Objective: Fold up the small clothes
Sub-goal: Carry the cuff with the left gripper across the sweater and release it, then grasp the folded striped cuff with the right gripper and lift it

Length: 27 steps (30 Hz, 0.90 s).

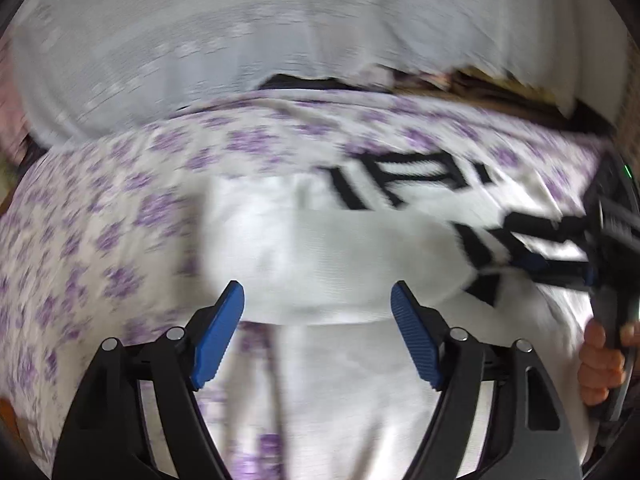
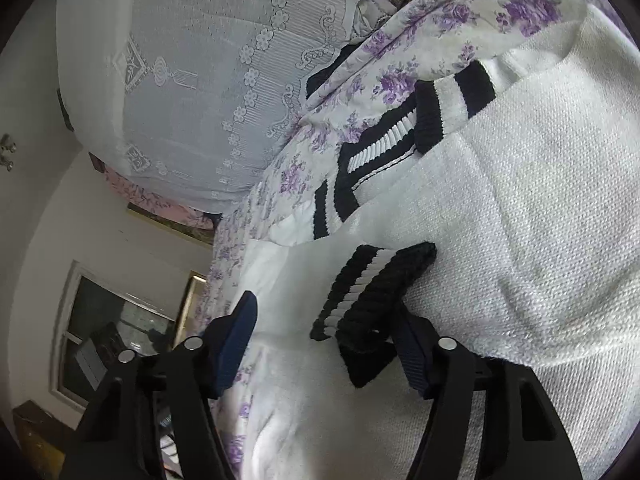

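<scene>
Sleeve fold — white sweater [image 2: 540, 208] on bed [image 1: 100, 220]

Right hand-held gripper [image 2: 324, 344] open, striped cuff [image 2: 372, 292] between fingers; left hand-held gripper [image 1: 318, 336] open, empty — farther off.

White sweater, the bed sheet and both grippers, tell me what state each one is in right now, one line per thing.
White sweater: lying on the bed, partly folded, one striped sleeve laid across the body.
Striped cuff: between the right gripper's open fingers, not clamped.
Floral bed sheet: spread under the sweater.
Left gripper: open, empty, above the sweater.
Right gripper: open.
</scene>
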Available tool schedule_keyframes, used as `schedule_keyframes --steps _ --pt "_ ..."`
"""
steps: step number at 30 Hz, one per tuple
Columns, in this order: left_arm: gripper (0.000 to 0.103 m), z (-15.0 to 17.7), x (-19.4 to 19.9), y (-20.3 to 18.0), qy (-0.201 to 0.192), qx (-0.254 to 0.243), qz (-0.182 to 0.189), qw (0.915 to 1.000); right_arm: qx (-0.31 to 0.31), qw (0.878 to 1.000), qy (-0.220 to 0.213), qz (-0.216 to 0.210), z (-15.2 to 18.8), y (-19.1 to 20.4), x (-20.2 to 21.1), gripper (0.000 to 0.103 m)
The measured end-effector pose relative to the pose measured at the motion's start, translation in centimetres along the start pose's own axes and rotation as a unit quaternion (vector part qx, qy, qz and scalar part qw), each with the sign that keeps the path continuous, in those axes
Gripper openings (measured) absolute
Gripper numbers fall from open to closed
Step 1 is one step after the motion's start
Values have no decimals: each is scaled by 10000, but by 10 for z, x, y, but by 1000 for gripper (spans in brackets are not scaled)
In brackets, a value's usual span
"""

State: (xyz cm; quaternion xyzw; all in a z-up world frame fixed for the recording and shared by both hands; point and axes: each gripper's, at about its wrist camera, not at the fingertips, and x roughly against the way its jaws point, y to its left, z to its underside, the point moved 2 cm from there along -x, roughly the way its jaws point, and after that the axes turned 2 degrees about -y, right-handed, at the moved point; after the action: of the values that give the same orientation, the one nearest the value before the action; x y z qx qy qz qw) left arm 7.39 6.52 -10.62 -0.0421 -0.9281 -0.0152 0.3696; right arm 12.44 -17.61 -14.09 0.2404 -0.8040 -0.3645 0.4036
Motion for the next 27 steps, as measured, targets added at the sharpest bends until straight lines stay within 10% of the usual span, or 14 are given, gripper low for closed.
schedule_keyframes --steps 5,17,27 --pt "73 -11 -5 43 52 761 -240 9968 643 9960 30 628 -9 12 -11 14" --pt "83 -32 -35 44 278 605 -909 9936 941 9849 -1098 949 -62 -2 77 12" --pt "98 -17 -96 27 1051 115 -1810 9778 498 9818 -765 1666 -60 -63 71 13"
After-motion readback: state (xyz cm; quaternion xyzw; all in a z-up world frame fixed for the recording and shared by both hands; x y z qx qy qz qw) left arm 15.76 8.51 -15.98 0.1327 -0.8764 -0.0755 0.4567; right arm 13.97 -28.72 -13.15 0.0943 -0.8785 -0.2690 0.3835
